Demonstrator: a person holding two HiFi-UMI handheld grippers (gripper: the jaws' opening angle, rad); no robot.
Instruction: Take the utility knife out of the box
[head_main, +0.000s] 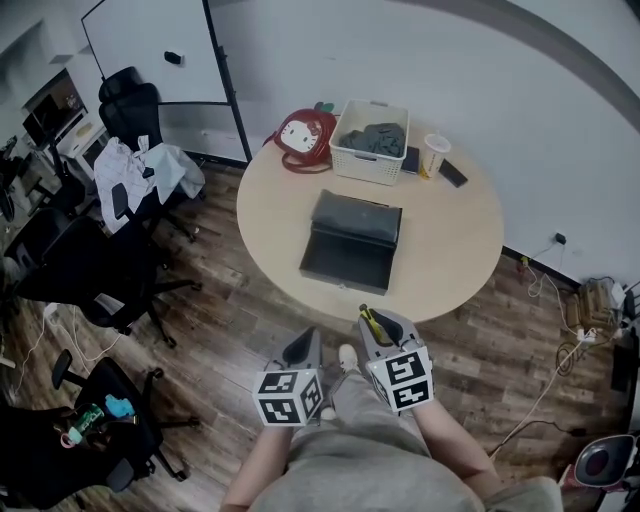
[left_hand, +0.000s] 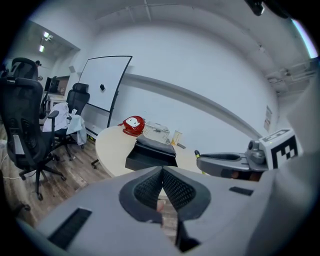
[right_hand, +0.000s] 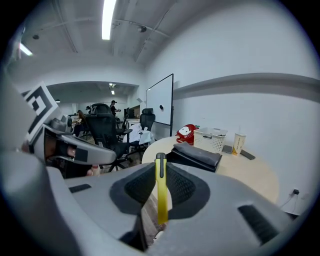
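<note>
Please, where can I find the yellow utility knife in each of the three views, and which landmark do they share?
Head view: utility knife at bottom centre, held in the right gripper.
Left gripper view: only its dark tip shows, right of centre.
Right gripper view: upright at centre, between the fingers.
Shared landmark: black box on the round table.

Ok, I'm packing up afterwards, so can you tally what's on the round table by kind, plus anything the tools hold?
Black box: 1
Red bag: 1
White basket: 1
Grey cloth: 1
Paper cup: 1
Dark flat devices: 2
Yellow utility knife, held in the right tool: 1
Total: 8
</note>
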